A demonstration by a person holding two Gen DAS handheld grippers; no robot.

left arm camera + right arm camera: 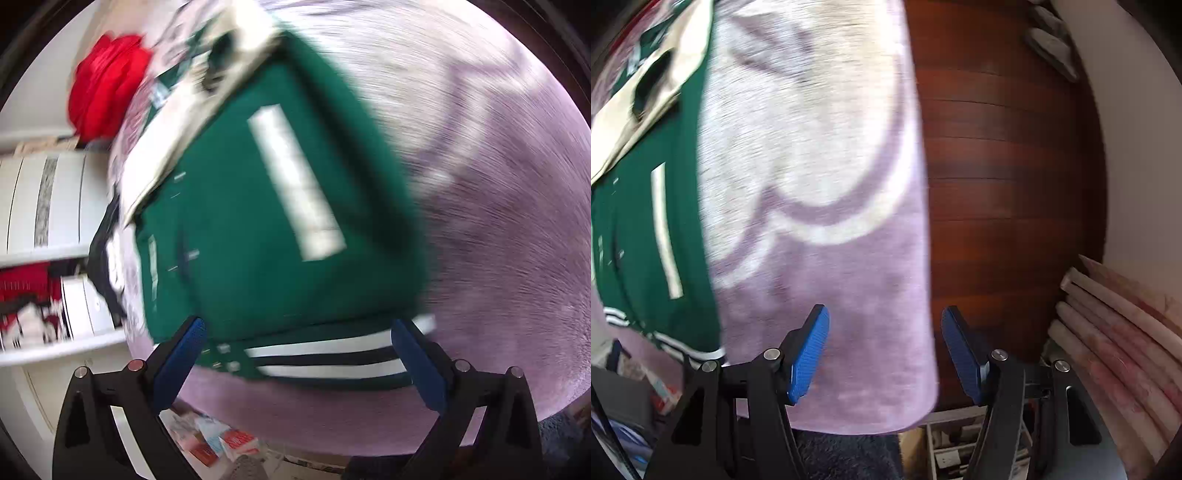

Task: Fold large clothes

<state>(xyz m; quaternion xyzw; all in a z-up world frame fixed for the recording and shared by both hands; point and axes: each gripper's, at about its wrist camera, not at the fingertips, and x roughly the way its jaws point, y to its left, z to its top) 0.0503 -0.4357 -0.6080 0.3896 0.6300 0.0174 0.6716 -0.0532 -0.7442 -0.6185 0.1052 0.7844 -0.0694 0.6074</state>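
Left wrist view: the left gripper [297, 363] hangs with its blue pads [183, 363] spread wide and nothing between them, above the striped hem [325, 360] of a green varsity jacket [258, 240]. The jacket lies flat on a lilac fleece blanket [498, 221], its cream sleeve [177, 122] crossing the upper part and a cream pocket strip [295, 181] on its front. A red garment [107, 85] sits beyond, beside white shelves [48, 199]. The picture is blurred; printed packets [221, 443] on the floor carry lettering too smeared to read. In the right wrist view the right gripper [884, 354] is also spread wide and empty, over the blanket's edge by the wooden floor [1004, 184], with the jacket at far left.
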